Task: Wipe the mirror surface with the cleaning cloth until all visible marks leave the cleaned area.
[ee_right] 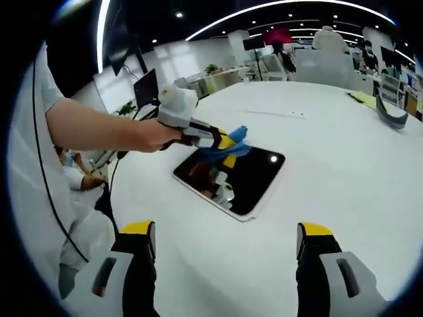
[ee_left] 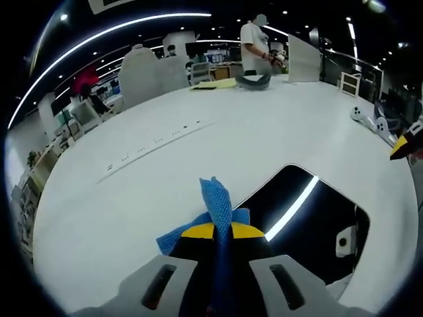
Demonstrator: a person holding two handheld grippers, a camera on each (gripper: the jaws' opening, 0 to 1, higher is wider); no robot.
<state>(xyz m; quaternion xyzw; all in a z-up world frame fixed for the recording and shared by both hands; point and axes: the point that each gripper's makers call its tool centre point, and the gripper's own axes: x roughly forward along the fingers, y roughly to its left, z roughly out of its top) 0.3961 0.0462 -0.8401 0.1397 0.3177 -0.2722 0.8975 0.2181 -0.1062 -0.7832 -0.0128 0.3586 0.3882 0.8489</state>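
Observation:
A blue cleaning cloth (ee_left: 217, 210) is pinched in my left gripper (ee_left: 223, 231), whose yellow-tipped jaws are shut on it. The dark mirror (ee_left: 310, 228) lies flat on the white table (ee_left: 198, 152) just right of the cloth, reflecting a ceiling light strip. In the right gripper view the left gripper (ee_right: 228, 146) holds the cloth (ee_right: 231, 142) over the far left corner of the mirror (ee_right: 248, 178), held by a person's hand (ee_right: 149, 135). My right gripper (ee_right: 228, 241) stands open above the table, short of the mirror, nothing between its jaws.
A person (ee_left: 254, 46) stands at the table's far side near a grey curved object (ee_left: 254, 80) and a yellow sheet (ee_left: 215, 84). White devices (ee_left: 373, 120) lie at the right edge. Chairs and desks fill the room behind.

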